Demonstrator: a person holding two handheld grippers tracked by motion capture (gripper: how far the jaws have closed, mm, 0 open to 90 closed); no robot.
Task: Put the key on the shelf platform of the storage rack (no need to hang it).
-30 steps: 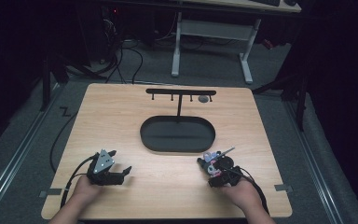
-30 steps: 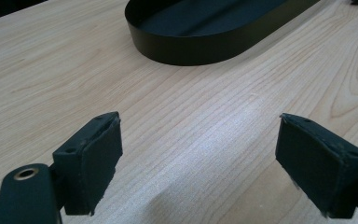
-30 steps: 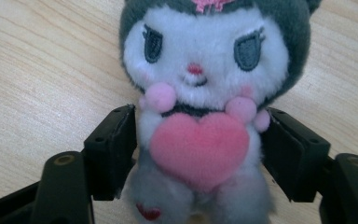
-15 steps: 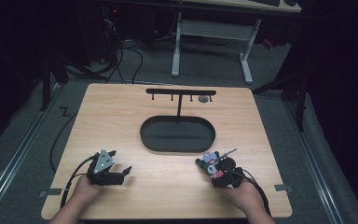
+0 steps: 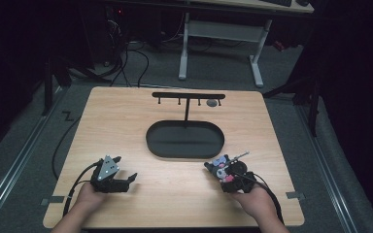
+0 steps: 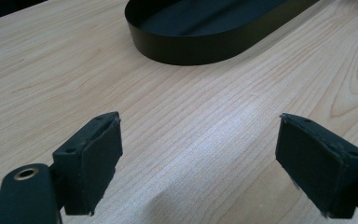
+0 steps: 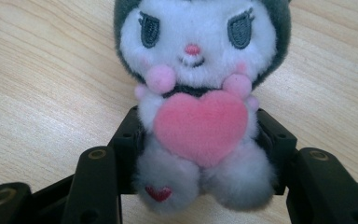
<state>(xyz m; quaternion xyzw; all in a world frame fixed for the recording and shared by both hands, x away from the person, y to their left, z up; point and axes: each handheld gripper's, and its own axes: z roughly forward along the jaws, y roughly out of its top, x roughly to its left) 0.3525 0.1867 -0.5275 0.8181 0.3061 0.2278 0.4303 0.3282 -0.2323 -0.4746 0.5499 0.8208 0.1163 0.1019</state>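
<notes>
Gripping the plush toy [image 7: 196,107] by its body, your right gripper [image 5: 222,171] lies low over the table [image 5: 126,126] near the front right corner, jaws aimed at the far left and just closed in on the toy, which sits between the pads. Your right hand [image 5: 255,201] has drawn slightly toward the front edge since a second ago. The toy's ears are cut off in the right gripper view. Your left gripper [image 5: 124,174] rests near the front left corner, unchanged, jaws wide apart over bare wood. The black tray [image 5: 184,140] sits mid-table, its stand [image 5: 188,97] behind it; a small grey thing on the stand's bar is hard to make out.
</notes>
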